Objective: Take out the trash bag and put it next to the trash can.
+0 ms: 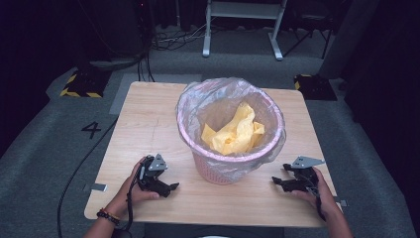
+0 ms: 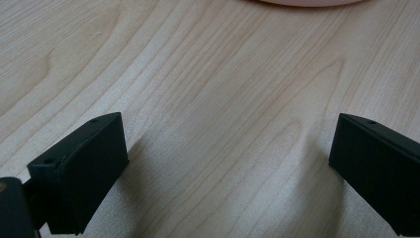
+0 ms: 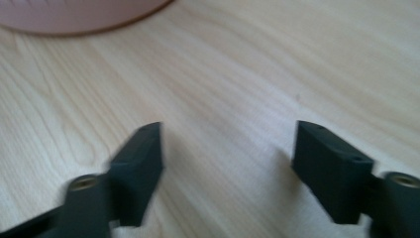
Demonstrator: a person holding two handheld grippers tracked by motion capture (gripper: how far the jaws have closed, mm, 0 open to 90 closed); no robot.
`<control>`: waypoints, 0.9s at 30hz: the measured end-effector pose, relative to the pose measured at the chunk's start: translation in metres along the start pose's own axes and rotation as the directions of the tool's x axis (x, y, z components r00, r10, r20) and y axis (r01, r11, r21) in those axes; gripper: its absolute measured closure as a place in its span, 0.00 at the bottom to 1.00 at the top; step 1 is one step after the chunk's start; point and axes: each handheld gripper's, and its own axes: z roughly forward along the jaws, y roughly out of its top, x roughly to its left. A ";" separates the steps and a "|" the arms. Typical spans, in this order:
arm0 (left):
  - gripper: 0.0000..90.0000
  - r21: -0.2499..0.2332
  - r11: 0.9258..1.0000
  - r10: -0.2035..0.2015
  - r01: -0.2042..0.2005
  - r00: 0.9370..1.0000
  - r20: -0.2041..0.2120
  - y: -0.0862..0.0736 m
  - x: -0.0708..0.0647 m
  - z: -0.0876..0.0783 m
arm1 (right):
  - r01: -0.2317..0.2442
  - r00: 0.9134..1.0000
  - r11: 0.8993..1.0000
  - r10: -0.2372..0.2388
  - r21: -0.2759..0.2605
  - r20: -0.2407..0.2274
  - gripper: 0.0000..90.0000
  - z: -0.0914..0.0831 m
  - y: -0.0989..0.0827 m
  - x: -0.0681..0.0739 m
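Beside table (image 1: 148, 124), floor marked "4" (image 1: 91, 130); both grippers empty, apart

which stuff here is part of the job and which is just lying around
Part of the job:
- pink bin
- clear liner bag in it
- crumpled yellow paper inside the bag
- left gripper, open, low over the table
- right gripper, open, low over the table

Just lying about:
- yellow-and-black floor blocks
- white frame behind
- floor cables

Matt pale wood table (image 1: 148, 124), glossy clear plastic liner (image 1: 198, 104), crumpled yellow paper (image 1: 235, 131).
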 end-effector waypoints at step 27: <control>0.21 -0.312 0.950 0.012 -0.030 0.998 -0.057 0.044 0.001 -0.043 | 0.133 0.984 0.871 -0.057 -0.473 0.171 0.40 -0.057 0.073 0.043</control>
